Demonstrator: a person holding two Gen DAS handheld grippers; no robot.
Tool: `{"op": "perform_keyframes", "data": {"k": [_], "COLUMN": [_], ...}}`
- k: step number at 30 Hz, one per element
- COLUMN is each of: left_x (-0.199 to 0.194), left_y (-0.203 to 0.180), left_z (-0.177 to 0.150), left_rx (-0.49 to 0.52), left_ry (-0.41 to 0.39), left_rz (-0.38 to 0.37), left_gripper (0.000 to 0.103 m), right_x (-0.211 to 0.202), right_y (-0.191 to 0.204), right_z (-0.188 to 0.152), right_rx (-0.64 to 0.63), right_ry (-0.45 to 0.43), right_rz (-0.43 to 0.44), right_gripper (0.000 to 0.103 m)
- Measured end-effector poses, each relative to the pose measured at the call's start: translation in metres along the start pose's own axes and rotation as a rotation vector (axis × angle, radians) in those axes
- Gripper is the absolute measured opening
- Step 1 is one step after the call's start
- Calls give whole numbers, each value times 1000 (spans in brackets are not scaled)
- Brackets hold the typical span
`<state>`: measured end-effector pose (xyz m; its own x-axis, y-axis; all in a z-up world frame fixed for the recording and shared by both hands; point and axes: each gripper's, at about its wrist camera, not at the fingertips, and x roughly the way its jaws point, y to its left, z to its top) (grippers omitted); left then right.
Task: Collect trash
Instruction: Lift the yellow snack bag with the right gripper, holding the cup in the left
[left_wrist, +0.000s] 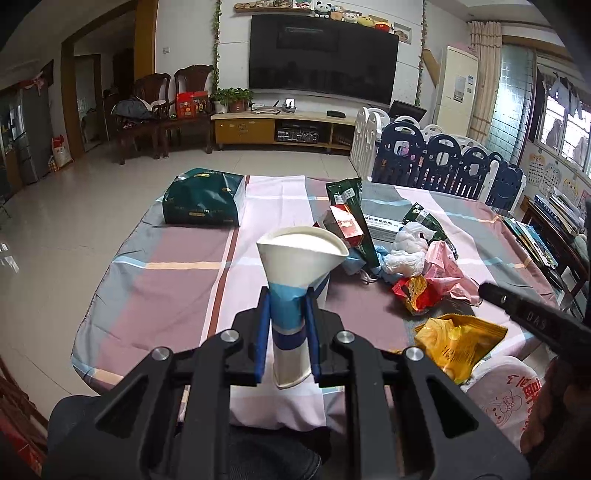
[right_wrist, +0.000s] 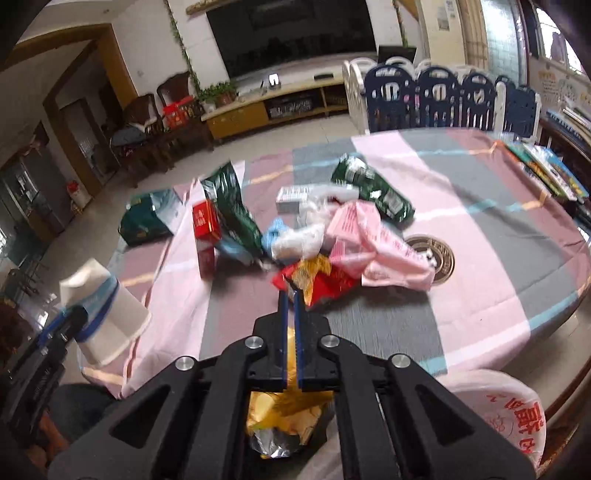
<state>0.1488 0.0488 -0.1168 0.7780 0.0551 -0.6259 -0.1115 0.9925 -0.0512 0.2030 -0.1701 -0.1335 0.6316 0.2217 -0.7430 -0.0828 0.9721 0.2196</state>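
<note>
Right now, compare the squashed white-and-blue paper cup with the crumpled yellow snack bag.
The squashed white-and-blue paper cup is stiff paper, pinched flat at its middle by the left gripper. The crumpled yellow snack bag is glossy with a silver lining and hangs from the right gripper. Both are gripped above the table.

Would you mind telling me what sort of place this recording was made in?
Most likely a family living room: a large black wall-mounted television above a low wooden media cabinet, a blue-and-white plastic playpen fence, and a table under a pink-and-grey checked cloth.
</note>
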Motion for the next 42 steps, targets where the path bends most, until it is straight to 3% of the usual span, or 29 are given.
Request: {"op": "perform_keyframes", "data": {"k": [1, 2, 3, 4, 6, 9, 11, 12, 24, 42], "left_x": [-1, 0, 0, 1, 3, 4, 2, 1, -27, -70], "left_y": [2, 4, 4, 5, 6, 6, 5, 6, -16, -25], "left_z": [-1, -1, -1, -1, -2, -5, -7, -7, -6, -5], "left_rx": [-2, -7, -10, -11, -16, -20, -11, -7, 77, 104], "left_ry": [1, 4, 5, 4, 11, 31, 24, 21, -38, -101], "left_rz": [2, 0, -2, -1, -1, -8, 6, 12, 10, -21], "left_gripper": [19, 19, 19, 19, 19, 19, 19, 19, 19, 19], "right_x": [7, 13, 15, 18, 32, 51, 50, 46, -61, -127], "right_y": [4, 9, 12, 17, 23, 17, 16, 15, 7, 9], "right_z": [-6, -15, -26, -35, -47, -52, -49, -47, -31, -37], "right_rx": [-33, -65, -87, -115, -136, -73, -44, -38, -10, -52], "right_ry": [53, 95, 99, 116, 161, 213, 192, 181, -65, -177], "right_rz": [-56, -123, -118, -78, -83, -33, -15, 3, 5, 13], "right_gripper": [69, 87, 93, 93, 92, 58, 53, 39, 38, 38]}}
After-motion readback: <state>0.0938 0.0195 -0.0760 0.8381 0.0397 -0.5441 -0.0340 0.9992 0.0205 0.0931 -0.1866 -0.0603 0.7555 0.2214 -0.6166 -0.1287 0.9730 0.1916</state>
